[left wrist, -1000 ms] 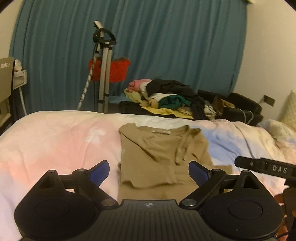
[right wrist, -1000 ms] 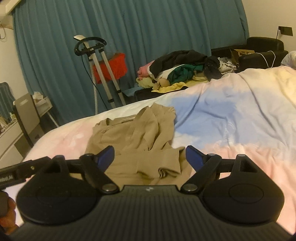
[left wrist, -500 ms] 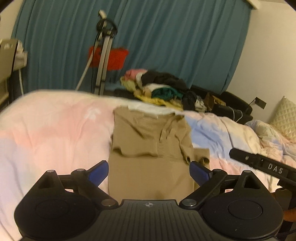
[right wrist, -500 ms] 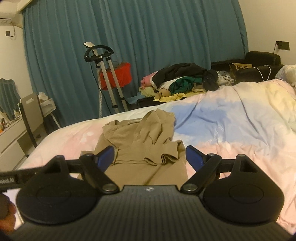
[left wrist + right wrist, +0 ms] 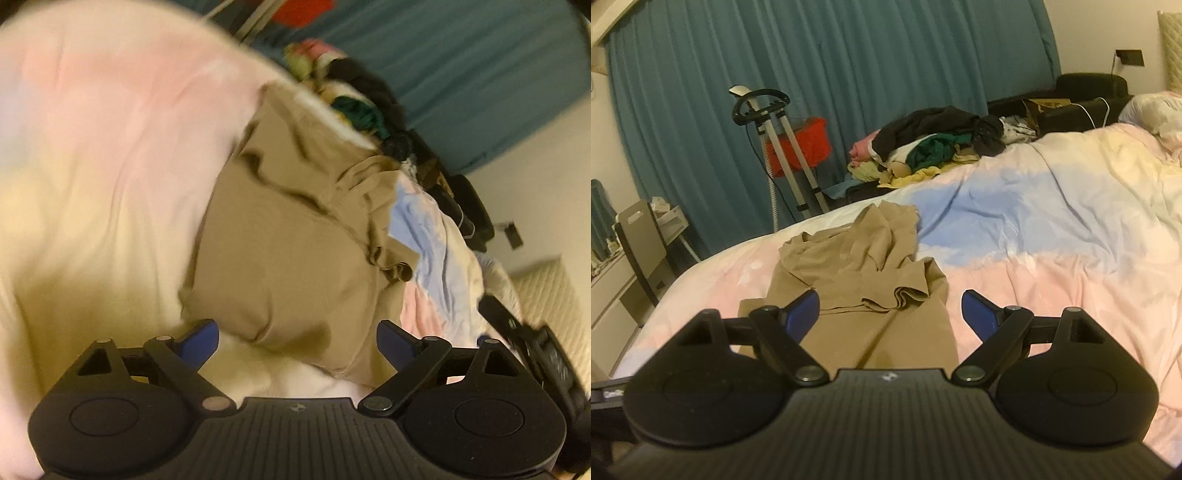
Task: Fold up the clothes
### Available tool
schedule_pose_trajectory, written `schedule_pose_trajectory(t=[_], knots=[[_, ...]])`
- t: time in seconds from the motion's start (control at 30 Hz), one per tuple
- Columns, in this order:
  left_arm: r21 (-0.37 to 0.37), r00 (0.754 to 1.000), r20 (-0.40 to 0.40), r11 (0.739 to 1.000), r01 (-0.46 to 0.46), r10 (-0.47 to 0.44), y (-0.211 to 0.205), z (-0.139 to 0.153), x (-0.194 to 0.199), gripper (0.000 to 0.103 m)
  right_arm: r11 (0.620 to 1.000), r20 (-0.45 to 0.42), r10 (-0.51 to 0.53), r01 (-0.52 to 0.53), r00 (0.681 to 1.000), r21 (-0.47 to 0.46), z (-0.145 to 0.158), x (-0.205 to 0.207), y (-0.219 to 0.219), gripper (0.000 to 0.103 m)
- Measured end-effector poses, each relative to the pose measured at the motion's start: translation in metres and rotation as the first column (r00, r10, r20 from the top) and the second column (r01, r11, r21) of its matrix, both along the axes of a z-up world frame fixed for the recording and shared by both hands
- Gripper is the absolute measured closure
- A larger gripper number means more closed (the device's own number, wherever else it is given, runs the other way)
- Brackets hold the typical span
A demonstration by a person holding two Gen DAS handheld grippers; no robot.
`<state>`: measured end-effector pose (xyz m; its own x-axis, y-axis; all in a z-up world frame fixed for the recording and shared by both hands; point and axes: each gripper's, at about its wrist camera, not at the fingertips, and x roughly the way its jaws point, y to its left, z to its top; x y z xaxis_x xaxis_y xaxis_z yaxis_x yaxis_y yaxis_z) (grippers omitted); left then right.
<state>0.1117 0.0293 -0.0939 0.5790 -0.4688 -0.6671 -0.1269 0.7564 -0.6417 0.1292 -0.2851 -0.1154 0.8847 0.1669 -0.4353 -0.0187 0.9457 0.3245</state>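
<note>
A tan shirt lies on the pastel bed cover, its sleeves folded in over the body. It also shows in the right wrist view. My left gripper is open and empty, tilted, just above the shirt's near hem. My right gripper is open and empty, above the shirt's near part. The left view is blurred by motion.
A pile of mixed clothes lies beyond the bed's far edge. A garment steamer stand with a red cloth stands by the teal curtain. A pillow lies at far right. A white cabinet stands left.
My left gripper has dropped toward the shirt's near hem and rolled to one side. My right gripper has moved a little closer over the shirt. The shirt has not moved.
</note>
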Motion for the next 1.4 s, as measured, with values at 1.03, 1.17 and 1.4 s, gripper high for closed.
schedule_pose_trajectory(t=[1.03, 1.17, 1.4], knots=[[-0.158, 0.966, 0.063, 0.958, -0.240, 0.252, 0.027, -0.013, 0.011, 0.091, 0.591, -0.359, 0.255, 0.149, 0.898, 0.793, -0.120, 0.016, -0.001, 0.026], [-0.166, 0.963, 0.077, 0.956, -0.242, 0.257, 0.027, -0.011, 0.011, 0.091, 0.528, -0.406, 0.140, 0.279, 0.903, 0.802, -0.135, 0.013, -0.021, 0.038], [-0.171, 0.961, 0.084, 0.954, -0.246, 0.263, 0.029, -0.012, 0.013, 0.091, 0.563, -0.427, 0.001, 0.352, 0.904, 0.748, -0.127, 0.003, -0.027, 0.069]])
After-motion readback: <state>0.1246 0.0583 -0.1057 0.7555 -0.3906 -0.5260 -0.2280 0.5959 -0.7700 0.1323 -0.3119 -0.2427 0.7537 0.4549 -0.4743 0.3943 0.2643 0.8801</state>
